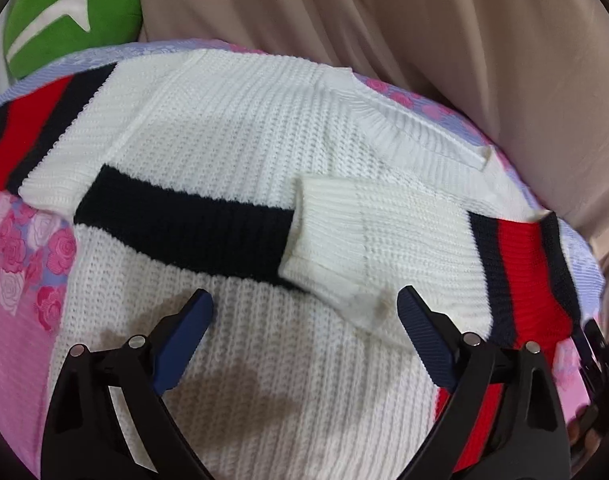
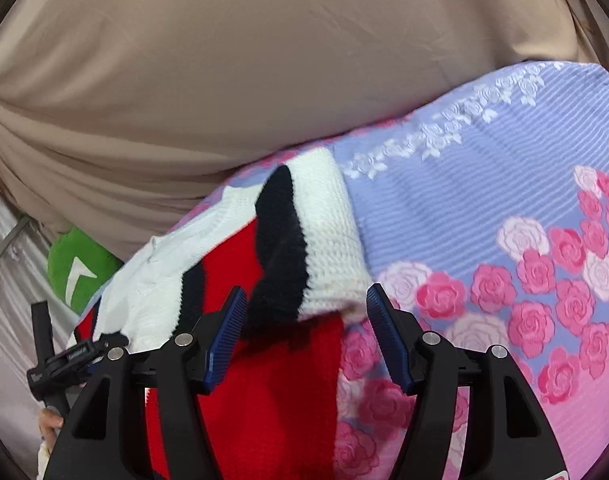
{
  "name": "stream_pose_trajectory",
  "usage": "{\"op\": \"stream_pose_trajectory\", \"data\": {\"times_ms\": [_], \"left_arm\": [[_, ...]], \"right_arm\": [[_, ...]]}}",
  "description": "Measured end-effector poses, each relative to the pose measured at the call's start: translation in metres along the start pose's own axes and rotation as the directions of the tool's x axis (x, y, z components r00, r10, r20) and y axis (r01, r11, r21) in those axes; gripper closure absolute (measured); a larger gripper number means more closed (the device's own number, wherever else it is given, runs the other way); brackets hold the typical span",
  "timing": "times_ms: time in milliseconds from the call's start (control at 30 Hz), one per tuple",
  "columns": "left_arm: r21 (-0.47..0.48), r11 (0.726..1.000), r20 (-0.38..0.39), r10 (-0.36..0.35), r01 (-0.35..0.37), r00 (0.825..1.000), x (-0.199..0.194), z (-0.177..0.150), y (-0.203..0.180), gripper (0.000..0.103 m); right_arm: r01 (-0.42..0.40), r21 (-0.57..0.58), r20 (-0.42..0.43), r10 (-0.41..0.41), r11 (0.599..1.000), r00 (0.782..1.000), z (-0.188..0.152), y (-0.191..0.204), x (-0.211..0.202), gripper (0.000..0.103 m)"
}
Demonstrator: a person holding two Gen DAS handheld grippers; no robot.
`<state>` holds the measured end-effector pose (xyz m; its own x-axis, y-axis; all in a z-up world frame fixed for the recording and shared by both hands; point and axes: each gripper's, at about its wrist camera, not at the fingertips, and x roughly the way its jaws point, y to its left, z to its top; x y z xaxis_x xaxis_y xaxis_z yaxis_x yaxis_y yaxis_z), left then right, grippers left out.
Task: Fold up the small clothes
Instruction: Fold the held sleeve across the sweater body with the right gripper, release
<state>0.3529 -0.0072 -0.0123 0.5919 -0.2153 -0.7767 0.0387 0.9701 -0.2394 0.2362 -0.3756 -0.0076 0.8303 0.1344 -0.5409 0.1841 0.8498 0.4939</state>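
A small white knit sweater [image 1: 232, 128] with black and red stripes lies flat on a floral bedsheet [image 1: 20, 304]. One sleeve [image 1: 368, 240] is folded across its body, its white cuff [image 1: 316, 236] lying over the black stripe. My left gripper [image 1: 304, 312] is open just above the sweater's lower body, empty. In the right wrist view a folded edge of the sweater [image 2: 304, 248], white, black and red, rises between the fingers. My right gripper [image 2: 304, 312] is open around that edge, not closed on it.
The sheet [image 2: 504, 200] is lilac and pink with roses. A beige cloth [image 1: 424, 40] hangs behind the bed, also filling the top of the right wrist view [image 2: 224, 80]. A green cushion [image 1: 64, 12] sits at the far left. The left gripper's body [image 2: 60, 360] shows at lower left.
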Motion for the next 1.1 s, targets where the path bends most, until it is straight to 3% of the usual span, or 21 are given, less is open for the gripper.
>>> {"op": "stream_pose_trajectory", "data": {"times_ms": [67, 133, 167, 300, 400, 533, 633, 733, 867, 900, 967, 1000, 1100], "left_arm": [[0.029, 1.000, 0.018, 0.004, -0.005, 1.000, 0.002, 0.002, -0.010, 0.047], [0.033, 0.999, 0.013, -0.007, 0.006, 1.000, 0.002, 0.005, -0.014, 0.088], [0.036, 0.999, 0.019, -0.007, 0.006, 1.000, 0.000, 0.009, -0.015, 0.095], [0.036, 0.999, 0.113, -0.021, 0.017, 0.993, -0.033, 0.030, -0.007, 0.095], [-0.003, 0.999, 0.177, 0.052, -0.052, 0.983, -0.043, 0.046, 0.019, 0.095], [0.011, 0.991, 0.086, 0.131, -0.133, 0.988, -0.002, 0.042, 0.041, 0.095], [0.027, 0.989, 0.099, 0.141, -0.145, 0.985, 0.005, 0.034, 0.043, 0.095], [0.038, 0.988, 0.122, 0.147, -0.152, 0.982, 0.001, 0.034, 0.037, 0.095], [0.037, 0.988, 0.172, 0.139, -0.148, 0.975, -0.014, 0.035, 0.039, 0.095], [0.046, 0.986, 0.165, 0.151, -0.161, 0.975, -0.009, 0.035, 0.037, 0.095], [0.073, 0.978, 0.123, 0.187, -0.197, 0.974, 0.010, 0.033, 0.032, 0.095], [0.090, 0.969, 0.135, 0.215, -0.228, 0.967, 0.015, 0.030, 0.029, 0.095], [0.110, 0.966, 0.157, 0.215, -0.233, 0.964, 0.008, 0.030, 0.024, 0.094]], "right_arm": [[0.012, -0.031, -0.014, -0.013, 0.999, 1.000, -0.005, 0.006, 0.007, 0.039], [0.022, -0.055, -0.021, -0.023, 0.998, 0.999, -0.004, 0.009, 0.012, 0.038], [0.031, -0.058, -0.020, -0.032, 0.998, 0.999, -0.003, 0.010, 0.014, 0.037], [0.037, -0.073, 0.007, -0.037, 0.997, 0.999, 0.000, 0.016, 0.015, 0.036], [0.040, -0.086, -0.004, -0.041, 0.995, 0.999, -0.002, 0.014, 0.018, 0.035], [0.024, -0.065, -0.025, -0.026, 0.998, 0.999, 0.000, 0.015, 0.029, 0.035], [0.029, -0.097, -0.054, -0.034, 0.995, 0.998, 0.005, 0.028, 0.045, 0.035], [0.065, -0.137, -0.131, -0.083, 0.989, 0.988, 0.008, 0.037, 0.067, 0.083], [0.045, -0.120, 0.070, -0.037, 0.992, 0.997, 0.012, 0.045, 0.024, 0.084], [0.080, -0.110, 0.062, -0.074, 0.991, 0.995, 0.011, 0.039, 0.029, 0.084], [0.143, -0.086, -0.077, -0.150, 0.986, 0.986, 0.007, 0.020, 0.062, 0.084], [0.133, -0.056, -0.107, -0.138, 0.990, 0.985, 0.005, 0.012, 0.067, 0.083], [0.110, -0.035, -0.055, -0.112, 0.993, 0.992, 0.014, 0.015, 0.039, 0.081]]}}
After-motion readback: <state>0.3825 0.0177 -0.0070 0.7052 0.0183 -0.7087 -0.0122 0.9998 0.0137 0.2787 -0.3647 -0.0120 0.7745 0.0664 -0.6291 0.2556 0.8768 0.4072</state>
